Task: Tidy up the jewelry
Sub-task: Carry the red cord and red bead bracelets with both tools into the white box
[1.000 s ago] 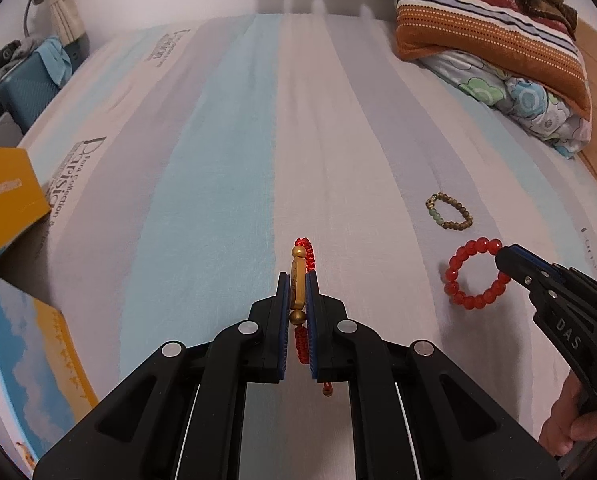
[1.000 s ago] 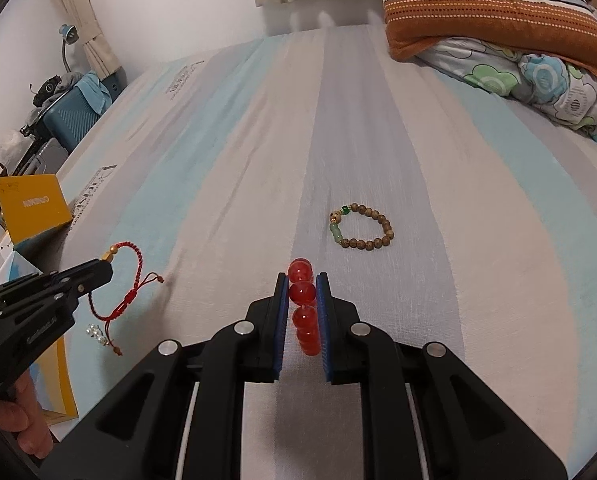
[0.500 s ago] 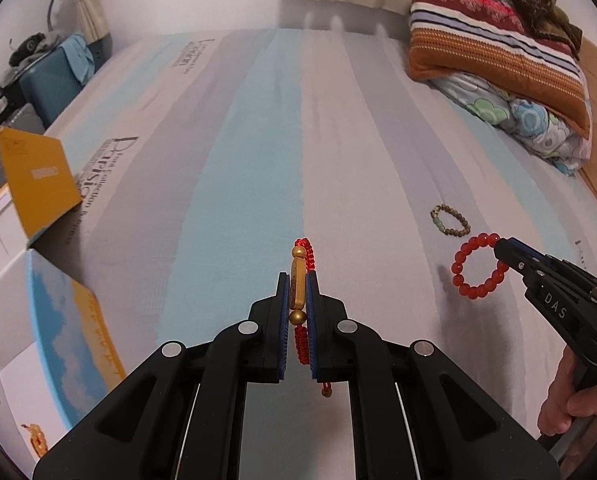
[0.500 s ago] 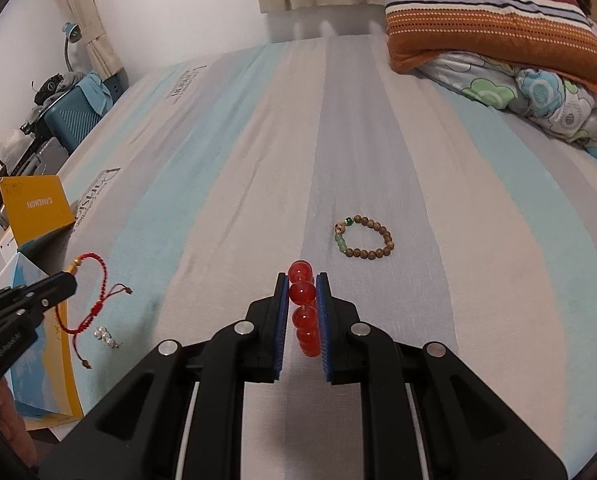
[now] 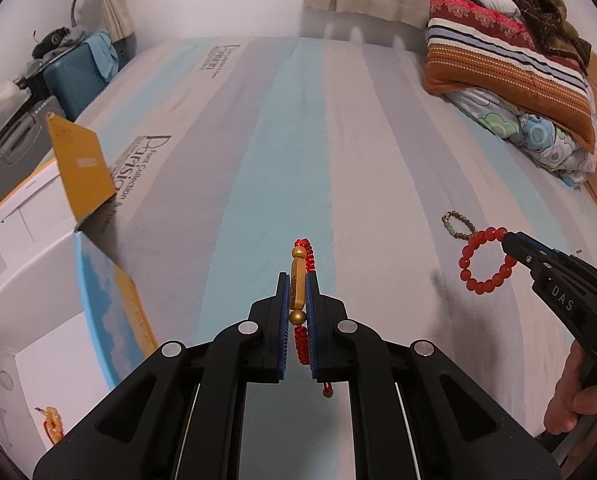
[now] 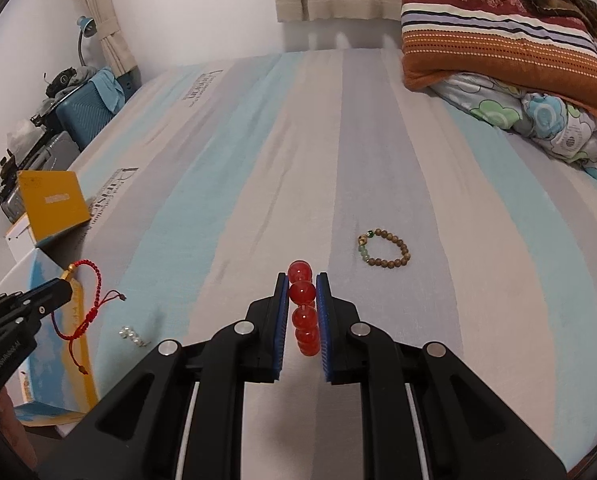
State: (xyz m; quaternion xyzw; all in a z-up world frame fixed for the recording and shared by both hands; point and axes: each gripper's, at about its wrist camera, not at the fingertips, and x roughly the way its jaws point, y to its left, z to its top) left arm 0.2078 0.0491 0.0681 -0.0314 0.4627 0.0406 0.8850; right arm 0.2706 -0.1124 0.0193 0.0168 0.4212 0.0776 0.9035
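Lifted clear of the bed (image 5: 258, 128), the left tool (image 5: 297, 300) clamps a red cord bracelet (image 5: 303, 256) and the right tool (image 6: 302, 300) grips a red bead bracelet (image 6: 303, 312). An open box (image 5: 38, 320) now waits at eight o'clock; a brown bead bracelet (image 6: 384, 248) remains on the bed at one o'clock.

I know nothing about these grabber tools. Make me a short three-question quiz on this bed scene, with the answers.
1. True or false: the left gripper is shut on the red cord bracelet.
2. What does the right gripper hold? A) brown bead bracelet B) red bead bracelet C) nothing
3. Which bracelet lies on the mattress, held by no gripper?

Key
1. True; its pads clamp the bracelet's gold tube.
2. B, the red bead bracelet.
3. The brown bead bracelet.
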